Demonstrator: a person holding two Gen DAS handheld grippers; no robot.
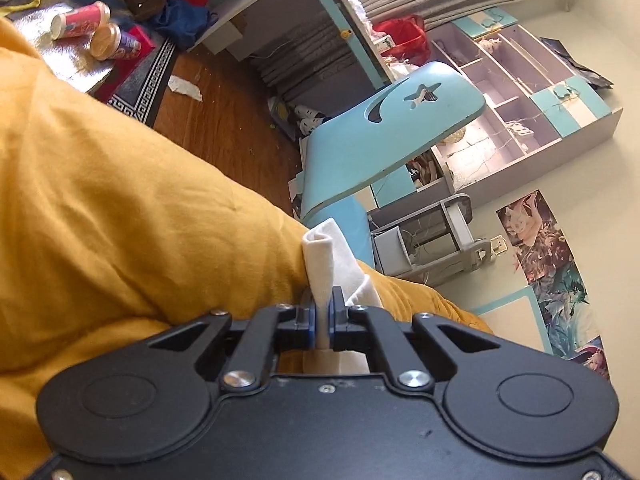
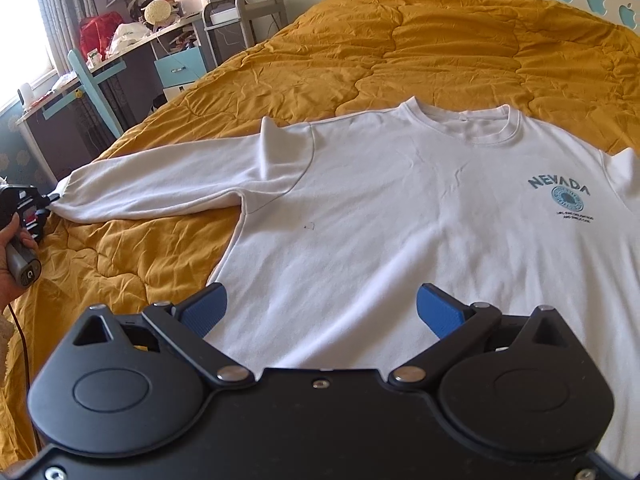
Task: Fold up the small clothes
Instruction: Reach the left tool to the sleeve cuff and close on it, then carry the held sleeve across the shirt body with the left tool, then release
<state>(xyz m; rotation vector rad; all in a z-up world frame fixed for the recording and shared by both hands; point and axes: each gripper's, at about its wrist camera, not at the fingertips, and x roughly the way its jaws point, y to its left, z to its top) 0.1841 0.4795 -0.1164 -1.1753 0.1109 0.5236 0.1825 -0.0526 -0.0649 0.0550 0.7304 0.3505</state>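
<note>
White cotton sweatshirt [image 2: 400,208] lies face up and spread flat on the mustard quilt [image 2: 400,36] of the bed, collar toward 12 o'clock in the right wrist view, "NEVADA" print at about 2 o'clock, hem nearest the camera. 1 sleeve stretches straight out toward 9 o'clock; the other runs out of view at 3 o'clock. Left gripper [image 1: 321,312] is clamped on the sleeve cuff [image 1: 326,256]: in its own view the blue pads are nearly together with a pinch of white fabric standing up between them, and the right wrist view shows the same tool at 9 o'clock, a hand [image 2: 14,252] around its handle, biting the cuff end. Right gripper [image 2: 322,310] hovers over the lower body of the sweatshirt with fingers wide apart and nothing between them; whether its pads touch the fabric I cannot tell. Clutter beyond the bed (blue chair [image 1: 400,120], shelving) is well apart from the work. Judgement: step in hand is the 1st sleeve fold, grip secured, fold not yet made; body and far sleeve untouched, so the task is early. Next move calls for carrying the cuff from 9 o'clock across toward the chest, keeping the sleeve taut and low so it lays flat, while the right gripper pins or steadies the body near the hem. Risk: dragging the whole garment and wrinkling the quilt if the body is not held.
</note>
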